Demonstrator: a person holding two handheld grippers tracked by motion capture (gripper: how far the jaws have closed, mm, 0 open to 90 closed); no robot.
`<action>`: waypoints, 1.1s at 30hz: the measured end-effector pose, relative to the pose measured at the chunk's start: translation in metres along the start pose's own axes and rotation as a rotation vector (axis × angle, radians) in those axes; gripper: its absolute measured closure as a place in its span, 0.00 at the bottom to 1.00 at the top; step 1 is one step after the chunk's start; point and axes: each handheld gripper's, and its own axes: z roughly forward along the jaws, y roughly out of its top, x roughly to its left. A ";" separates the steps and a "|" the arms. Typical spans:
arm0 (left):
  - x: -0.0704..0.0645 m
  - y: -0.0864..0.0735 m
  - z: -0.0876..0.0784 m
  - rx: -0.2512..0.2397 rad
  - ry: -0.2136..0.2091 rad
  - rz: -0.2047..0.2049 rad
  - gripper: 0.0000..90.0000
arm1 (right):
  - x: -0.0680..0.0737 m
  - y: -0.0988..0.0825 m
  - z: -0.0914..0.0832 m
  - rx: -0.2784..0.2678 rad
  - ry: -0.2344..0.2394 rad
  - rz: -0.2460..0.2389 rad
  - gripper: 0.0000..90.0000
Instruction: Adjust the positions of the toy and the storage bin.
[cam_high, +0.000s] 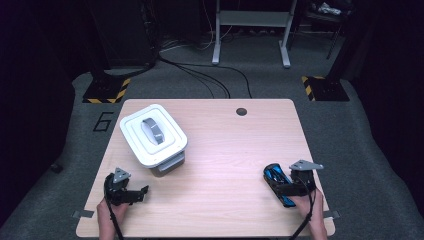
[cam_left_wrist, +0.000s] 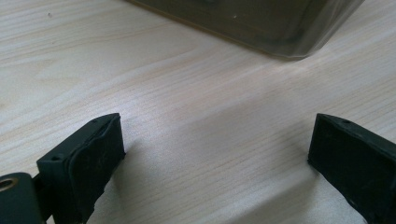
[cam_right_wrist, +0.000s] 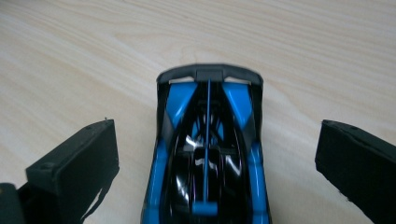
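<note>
A blue and black toy car (cam_high: 274, 175) lies on the light wooden table (cam_high: 225, 145) near its right front corner. My right gripper (cam_high: 282, 190) stands open around it. In the right gripper view the car (cam_right_wrist: 208, 154) sits lengthwise between the two black pads (cam_right_wrist: 79, 163), with a gap on each side, and its far end points away from the camera. Near the left front corner my left gripper (cam_high: 140, 194) is open with nothing in it, jaws pointing right. In the left gripper view its pads (cam_left_wrist: 93, 158) frame bare wood.
A grey box with a white lid and grey handle (cam_high: 152, 135) stands at the table's back left, just beyond my left gripper; its lower wall (cam_left_wrist: 261, 23) is close ahead in the left gripper view. A dark round hole (cam_high: 241, 111) marks the table's far edge.
</note>
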 end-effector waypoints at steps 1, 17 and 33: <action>0.000 0.000 0.000 -0.001 0.000 0.000 0.04 | -0.001 -0.006 -0.003 -0.011 0.009 0.003 0.00; 0.000 0.000 0.000 -0.003 0.000 -0.004 0.04 | -0.002 -0.061 -0.022 -0.115 -0.003 -0.028 0.00; 0.004 0.002 -0.004 -0.004 -0.055 -0.015 0.08 | 0.001 -0.064 -0.024 -0.089 -0.028 -0.036 0.00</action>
